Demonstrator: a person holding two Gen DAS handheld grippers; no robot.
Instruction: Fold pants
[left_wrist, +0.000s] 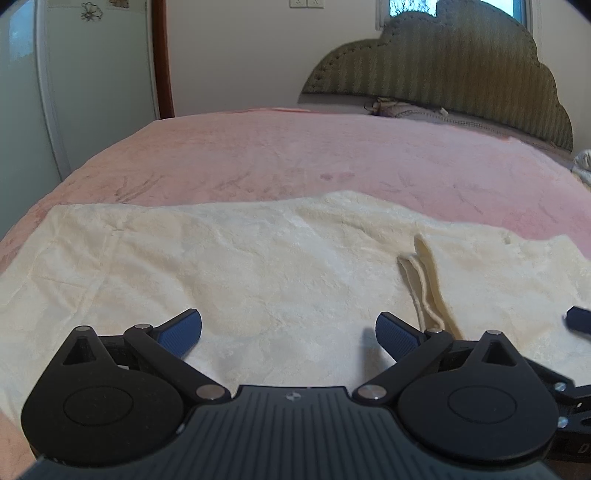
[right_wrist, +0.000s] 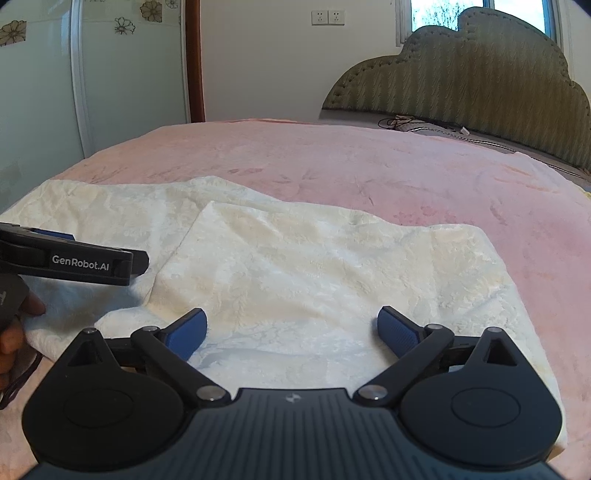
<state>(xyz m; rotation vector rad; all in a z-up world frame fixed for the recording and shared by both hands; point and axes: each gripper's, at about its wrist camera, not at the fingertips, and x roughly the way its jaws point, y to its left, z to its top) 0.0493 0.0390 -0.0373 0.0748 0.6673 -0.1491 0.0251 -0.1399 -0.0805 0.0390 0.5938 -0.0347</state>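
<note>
pants (right_wrist: 295, 258): cream plush cloth, fuzzy, embossed
blanket (right_wrist: 369, 162): pink fleece, matt
headboard (right_wrist: 480, 81): quilted olive fabric
right gripper (right_wrist: 291, 330): matt black plastic, ribbed blue pads

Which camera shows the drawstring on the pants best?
The left wrist view: the drawstring lies in plain sight on the cream pants. The right wrist view shows only folded fabric, no drawstring.

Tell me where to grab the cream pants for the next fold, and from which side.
Probably pinch the folded end of the cream pants at its far right corner, coming in low from the right. That edge lies flat and free on the pink blanket, away from the left gripper.
</note>
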